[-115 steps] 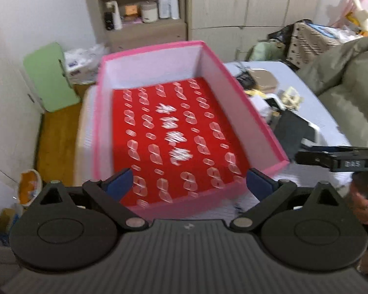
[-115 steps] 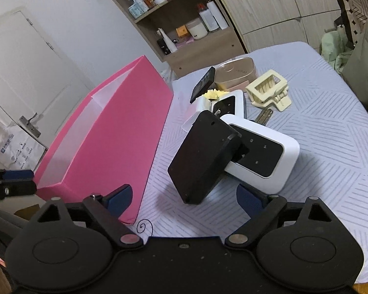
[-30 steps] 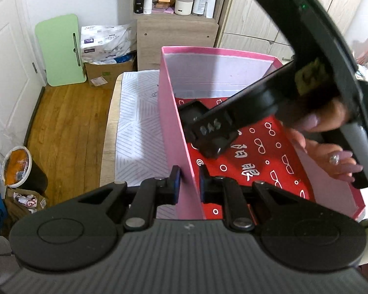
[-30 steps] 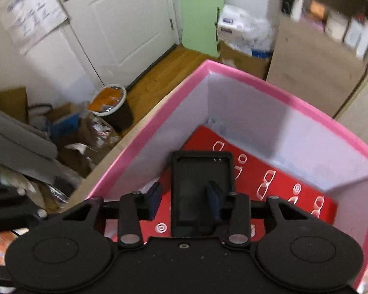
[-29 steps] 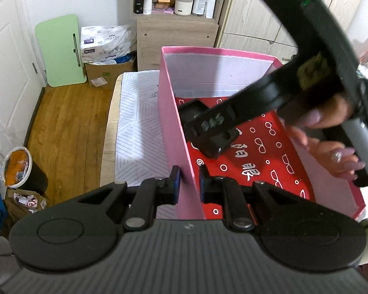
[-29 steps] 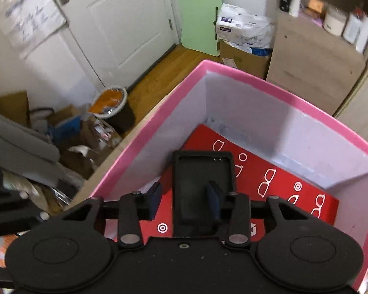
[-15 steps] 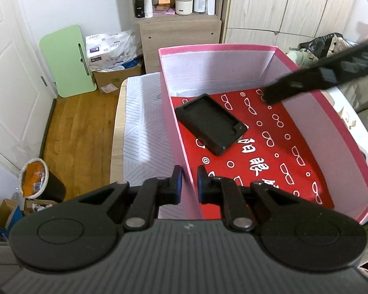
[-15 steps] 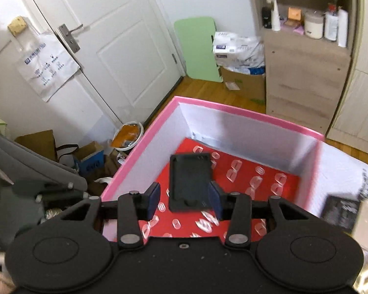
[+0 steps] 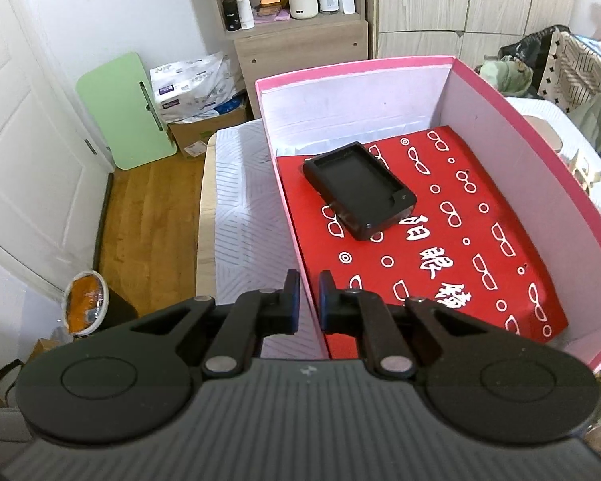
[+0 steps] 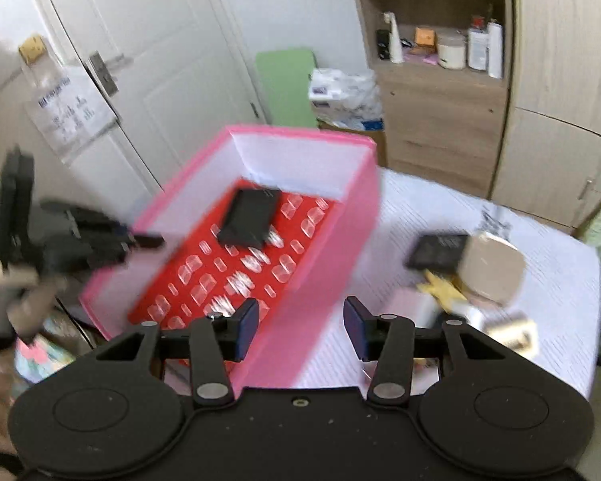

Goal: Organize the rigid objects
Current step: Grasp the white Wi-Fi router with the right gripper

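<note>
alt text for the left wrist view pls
The left gripper is clamped on the near left wall of an open pink box on a bed. A black tray lies alone on the box's red patterned lining; wooden floor, a white door and shelves are behind.

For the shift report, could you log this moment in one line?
left tool: shut on pink box wall | right tool: open, empty | black tray: in box

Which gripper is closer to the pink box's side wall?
Left. The left gripper is clamped on the pink box wall; the right gripper is open, pulled back above the box's other side.
</note>
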`<state>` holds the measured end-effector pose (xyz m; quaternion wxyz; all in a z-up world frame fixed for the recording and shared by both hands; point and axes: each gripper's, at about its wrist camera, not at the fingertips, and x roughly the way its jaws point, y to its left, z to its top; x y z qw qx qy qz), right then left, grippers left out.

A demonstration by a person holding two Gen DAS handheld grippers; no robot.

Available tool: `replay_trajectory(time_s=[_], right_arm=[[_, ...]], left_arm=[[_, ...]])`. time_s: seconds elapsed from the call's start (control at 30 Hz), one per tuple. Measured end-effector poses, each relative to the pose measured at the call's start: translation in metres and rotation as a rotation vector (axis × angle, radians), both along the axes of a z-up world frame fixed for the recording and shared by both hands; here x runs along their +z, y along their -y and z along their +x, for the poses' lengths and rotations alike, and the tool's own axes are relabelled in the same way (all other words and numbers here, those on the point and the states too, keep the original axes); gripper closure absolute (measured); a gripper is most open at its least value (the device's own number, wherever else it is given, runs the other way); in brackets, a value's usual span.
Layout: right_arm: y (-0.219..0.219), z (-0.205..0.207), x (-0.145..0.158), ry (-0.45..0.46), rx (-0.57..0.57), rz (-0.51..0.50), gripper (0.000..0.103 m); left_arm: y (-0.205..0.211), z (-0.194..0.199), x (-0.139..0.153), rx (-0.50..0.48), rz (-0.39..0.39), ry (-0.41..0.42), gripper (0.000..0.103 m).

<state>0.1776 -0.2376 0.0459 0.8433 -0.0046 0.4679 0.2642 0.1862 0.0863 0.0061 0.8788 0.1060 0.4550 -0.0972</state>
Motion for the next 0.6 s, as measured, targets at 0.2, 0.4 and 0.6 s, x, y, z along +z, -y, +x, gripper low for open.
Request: replay_trajectory(time_s=[0.2,0.4,0.6], right_arm=[[0.021,-0.019,-0.038,0.004,0.038,-0.121,0.037],[0.046,-0.027,-0.068,0.064,0.065,-0.203,0.033],[0.044,-0.037,-0.082,0.118,0.155,-0.339,0.031]], left_arm=[[0.000,-0.001,0.000,0.008,0.004,-0.005,0.095],[0.000,0.001,0.000,0.021,0.001,-0.014,0.096],[0.002,-0.001,0.000,0.021,0.010,-0.026,0.096]])
